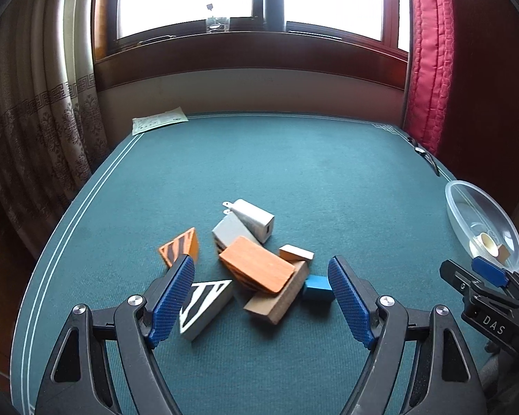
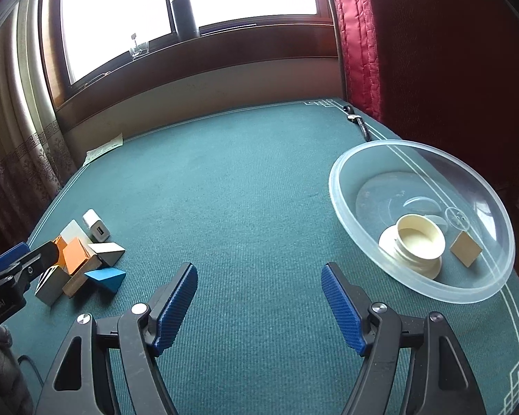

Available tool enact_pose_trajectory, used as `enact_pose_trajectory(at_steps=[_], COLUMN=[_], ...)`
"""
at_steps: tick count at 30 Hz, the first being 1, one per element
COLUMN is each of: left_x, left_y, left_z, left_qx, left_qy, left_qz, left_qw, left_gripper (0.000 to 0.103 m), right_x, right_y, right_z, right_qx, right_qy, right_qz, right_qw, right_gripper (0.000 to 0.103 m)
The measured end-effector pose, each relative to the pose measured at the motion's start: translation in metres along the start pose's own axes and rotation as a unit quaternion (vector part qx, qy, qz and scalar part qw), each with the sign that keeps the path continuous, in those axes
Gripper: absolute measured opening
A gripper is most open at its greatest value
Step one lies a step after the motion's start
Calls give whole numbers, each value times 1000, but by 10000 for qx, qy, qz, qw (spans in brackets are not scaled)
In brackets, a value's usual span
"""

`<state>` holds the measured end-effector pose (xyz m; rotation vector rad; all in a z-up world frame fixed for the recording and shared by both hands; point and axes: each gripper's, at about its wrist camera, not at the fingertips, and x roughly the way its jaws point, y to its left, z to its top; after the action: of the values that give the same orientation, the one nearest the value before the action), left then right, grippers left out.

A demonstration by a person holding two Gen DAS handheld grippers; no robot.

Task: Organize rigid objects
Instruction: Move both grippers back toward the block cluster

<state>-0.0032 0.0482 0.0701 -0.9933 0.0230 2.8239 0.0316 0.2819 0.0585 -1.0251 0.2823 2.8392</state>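
Note:
A heap of rigid pieces lies on the green table: an orange flat block [image 1: 259,268], a plain wooden block [image 1: 280,302], a blue wedge [image 1: 317,287], a zebra-striped wedge [image 1: 204,302], an orange striped wedge [image 1: 180,247], a grey block [image 1: 230,230] and a white charger [image 1: 254,218]. My left gripper [image 1: 261,297] is open, just above and in front of the heap. My right gripper [image 2: 259,302] is open and empty over bare cloth. A clear plastic bowl [image 2: 349,204] at the right holds a cream cap [image 2: 415,242] and a small wooden cube [image 2: 465,249].
A paper sheet [image 1: 159,121] lies at the table's far left corner. A dark strap with a metal clasp [image 2: 358,121] lies at the far right edge. A dark bottle [image 1: 274,3] and a glass [image 1: 218,24] stand on the window sill. Curtains hang at both sides.

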Motion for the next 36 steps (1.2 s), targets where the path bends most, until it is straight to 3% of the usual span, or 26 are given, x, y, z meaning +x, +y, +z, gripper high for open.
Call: enact_pose_trajectory(at_steps=[7, 20, 25, 33, 35, 36], left_x=[5, 21, 33, 42, 45, 47], left_y=[33, 60, 62, 52, 50, 49], left_z=[-16, -27, -29, -19, -17, -16], left_qx=[-259, -554, -616, -453, -412, -384], left_qy=[269, 576, 782, 702, 672, 672], left_qz=[211, 379, 311, 218, 175, 166], left_qw=[9991, 9961, 9945, 9963, 9967, 9969], left_gripper=[80, 80, 80, 80, 77, 70], right_x=[6, 14, 15, 15, 14, 14], right_y=[16, 32, 32, 33, 33, 33], right_z=[-6, -14, -14, -16, -16, -16], right_qx=[-139, -289, -268, -273, -267, -260], right_qy=[148, 357, 377, 373, 369, 369], right_qz=[166, 358, 366, 388, 389, 389], right_qw=[9997, 9983, 9983, 9982, 9982, 9982], right_gripper=[77, 77, 78, 78, 78, 78])
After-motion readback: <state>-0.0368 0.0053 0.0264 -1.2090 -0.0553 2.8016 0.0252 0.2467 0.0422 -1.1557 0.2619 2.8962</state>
